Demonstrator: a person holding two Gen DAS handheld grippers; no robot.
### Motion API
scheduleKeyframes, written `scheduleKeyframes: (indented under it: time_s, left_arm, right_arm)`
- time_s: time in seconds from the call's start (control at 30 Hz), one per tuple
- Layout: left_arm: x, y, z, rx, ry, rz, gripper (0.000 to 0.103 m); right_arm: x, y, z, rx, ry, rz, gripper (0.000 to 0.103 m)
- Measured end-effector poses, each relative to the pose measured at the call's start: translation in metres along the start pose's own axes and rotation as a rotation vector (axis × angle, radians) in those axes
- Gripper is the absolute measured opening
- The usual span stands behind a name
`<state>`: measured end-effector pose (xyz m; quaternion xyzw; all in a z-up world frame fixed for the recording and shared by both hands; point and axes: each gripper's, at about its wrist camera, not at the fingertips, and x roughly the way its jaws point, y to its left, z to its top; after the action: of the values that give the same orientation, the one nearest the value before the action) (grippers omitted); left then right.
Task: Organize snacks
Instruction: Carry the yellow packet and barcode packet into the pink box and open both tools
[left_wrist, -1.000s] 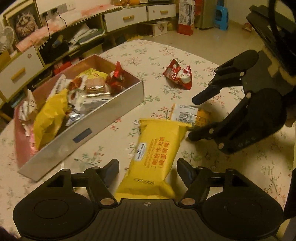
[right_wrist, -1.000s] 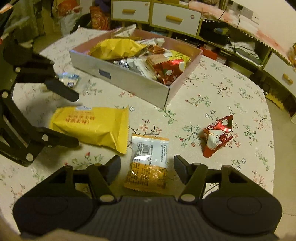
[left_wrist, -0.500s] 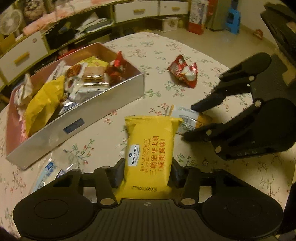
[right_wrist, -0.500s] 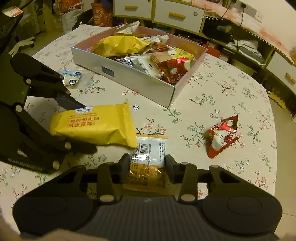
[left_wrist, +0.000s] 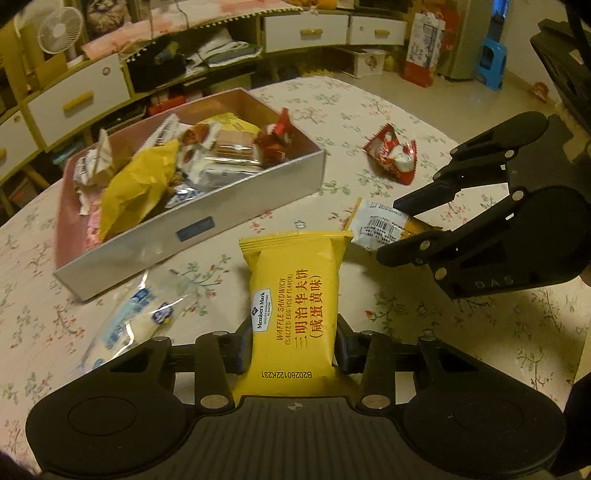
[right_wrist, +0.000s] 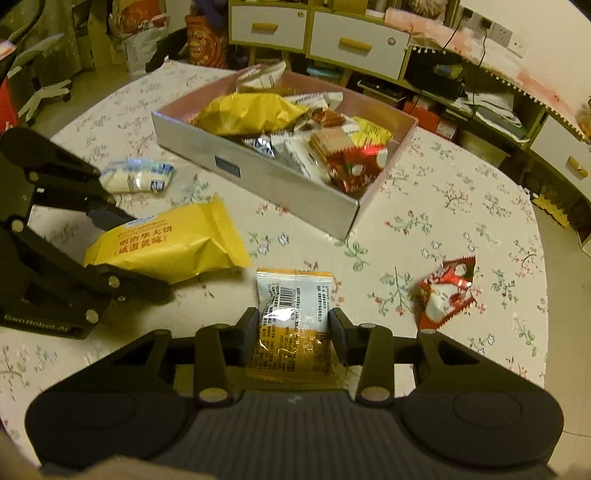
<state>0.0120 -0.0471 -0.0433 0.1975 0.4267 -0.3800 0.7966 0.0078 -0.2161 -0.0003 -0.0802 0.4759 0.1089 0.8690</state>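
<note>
Left tool (left_wrist: 293, 347) just closing, right tool (right_wrist: 291, 332) apparently clamped

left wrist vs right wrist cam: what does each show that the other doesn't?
Left wrist only: the printed front of the yellow waffle packet pinched in the left claw, a white fan, and a blue stool.

Right wrist only: the barcode packet pinched in the right claw, and wall sockets.

Both: the snack box, the red wrapped snack, the clear blue-and-white packet, the floral tablecloth, and each other's claw.
</note>
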Motion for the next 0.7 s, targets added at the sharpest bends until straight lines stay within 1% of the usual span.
scheduleKeyframes:
  time_s: [0.37,0.7]
  left_arm:
    - [-0.026,0.029,-0.002,-0.070,-0.044,0.043,0.039]
    - [-0.040,0.065,0.005,-0.147,-0.086,0.100,0.039]
  right_arm:
    - [-0.009,0.015,0.028,0.035,-0.062,0.009,0.038]
    - [-0.005,0.024,0.049,0.070,-0.082,0.003,0.038]
